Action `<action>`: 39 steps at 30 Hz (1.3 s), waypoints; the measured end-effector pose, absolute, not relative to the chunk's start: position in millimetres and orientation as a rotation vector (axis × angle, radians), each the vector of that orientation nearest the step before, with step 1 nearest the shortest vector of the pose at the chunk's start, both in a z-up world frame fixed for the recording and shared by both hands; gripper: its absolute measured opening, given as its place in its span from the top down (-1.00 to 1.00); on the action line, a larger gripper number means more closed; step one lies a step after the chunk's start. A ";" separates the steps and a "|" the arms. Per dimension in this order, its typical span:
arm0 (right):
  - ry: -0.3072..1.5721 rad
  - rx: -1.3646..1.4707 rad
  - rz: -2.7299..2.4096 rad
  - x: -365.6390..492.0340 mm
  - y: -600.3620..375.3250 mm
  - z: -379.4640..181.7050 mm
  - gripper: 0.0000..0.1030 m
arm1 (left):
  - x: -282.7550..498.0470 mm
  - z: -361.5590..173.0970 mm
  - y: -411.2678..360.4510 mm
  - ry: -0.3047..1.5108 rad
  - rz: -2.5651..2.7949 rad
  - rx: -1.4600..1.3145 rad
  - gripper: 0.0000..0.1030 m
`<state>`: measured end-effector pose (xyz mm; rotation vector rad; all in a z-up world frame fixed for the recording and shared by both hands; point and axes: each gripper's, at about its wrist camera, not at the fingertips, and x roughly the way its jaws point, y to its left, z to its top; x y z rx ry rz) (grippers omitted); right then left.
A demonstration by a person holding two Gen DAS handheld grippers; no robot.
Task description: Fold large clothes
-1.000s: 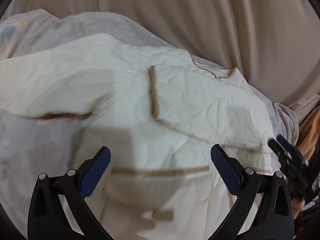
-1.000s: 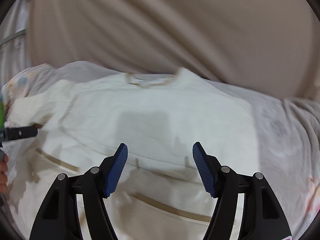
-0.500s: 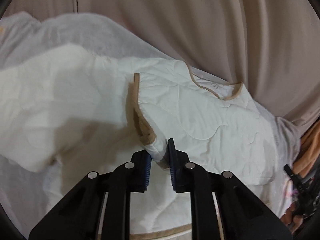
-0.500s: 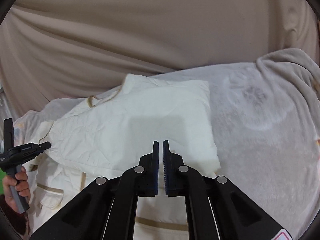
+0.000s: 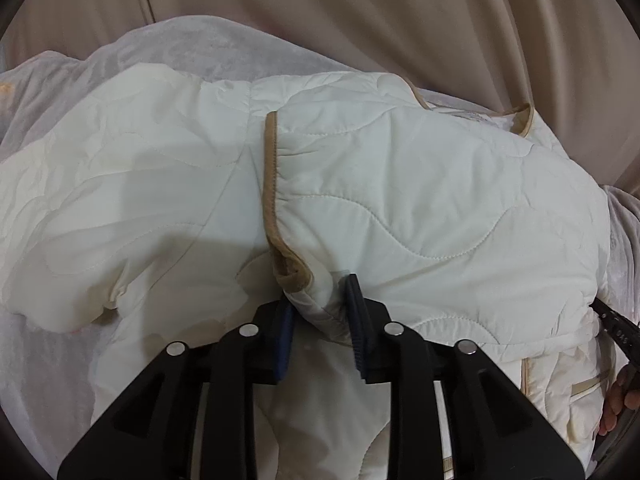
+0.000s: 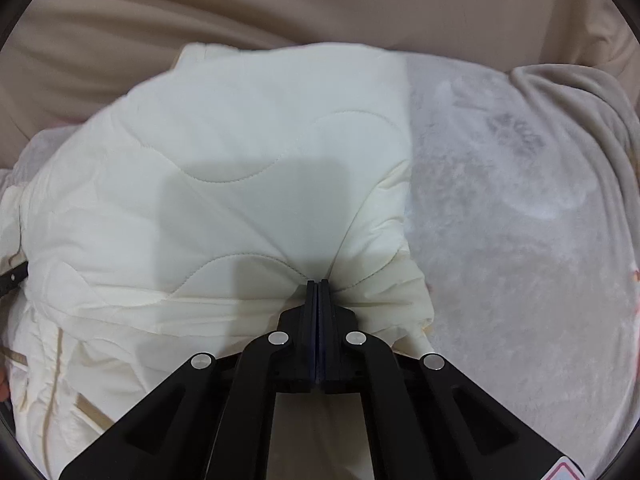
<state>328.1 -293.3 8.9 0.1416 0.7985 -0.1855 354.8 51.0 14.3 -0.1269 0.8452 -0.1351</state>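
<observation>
While a beige curtain (image 5: 400,20) is seen hanging across the top of both views, from ten to two o'clock, the ground below it is taken up by a pale grey fleece blanket (image 6: 520,200). In the right wrist view this blanket is spread from one to five o'clock, with a rumpled fold at two o'clock.

On the blanket a cream quilted jacket (image 5: 400,184) is laid, filling the centre of the left wrist view from nine to four o'clock. Wavy stitch lines are seen across its panels. A tan binding (image 5: 270,176) is run down the jacket's front edge at the centre of that view, and the same trim is found at the neckline near one o'clock.

At six o'clock in the left wrist view the left tool (image 5: 320,312) is seen with its blue pads slightly apart and opening; a thick fold of the jacket by the tan binding is caught between them and pressed by both. At six o'clock in the right wrist view the right tool (image 6: 318,300) is fully closed, and gathered jacket fabric is pinched at its tips, with creases radiating from that point.

At four o'clock in the left wrist view a person's fingers (image 5: 620,400) are partly seen at the frame edge.
</observation>
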 end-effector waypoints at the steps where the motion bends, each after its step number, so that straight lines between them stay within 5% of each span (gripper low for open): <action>1: 0.788 0.142 -0.196 322.0 -289.1 14.5 1.00 | 350.5 17.4 57.6 0.839 -0.132 -0.143 0.38; 3: 0.766 0.126 -0.175 304.0 -276.9 24.5 0.88 | 337.2 28.0 79.1 0.811 -0.115 -0.191 0.23; 5: 0.743 0.087 -0.140 279.7 -260.9 30.1 0.80 | 325.7 39.2 106.6 0.778 -0.082 -0.246 -0.27; 8: 0.738 0.052 -0.076 247.6 -240.6 28.1 0.51 | 307.1 55.2 165.3 0.700 0.043 -0.325 -0.65; 19: 0.740 -0.064 -0.057 223.0 -213.4 -4.3 0.38 | 282.3 33.3 426.9 0.692 0.609 -0.616 -0.72; 24: 0.746 -0.012 -0.052 224.5 -221.4 -6.2 0.25 | 290.5 23.2 457.3 0.705 0.604 -0.670 -0.41; 26: 0.745 -0.011 -0.063 224.4 -221.7 -6.7 0.19 | 306.9 27.1 448.9 0.726 0.525 -0.619 0.28; 29: 0.743 -0.014 -0.086 224.6 -221.6 -7.2 0.09 | 319.6 54.0 416.1 0.696 0.486 -0.518 0.83; 31: 0.742 -0.009 -0.086 224.5 -223.2 -7.4 0.07 | 319.9 85.7 380.4 0.648 0.388 -0.447 1.00; 39: 0.740 0.002 -0.080 225.0 -225.1 -7.7 0.05 | 289.7 210.6 126.2 0.409 -0.123 -0.142 1.00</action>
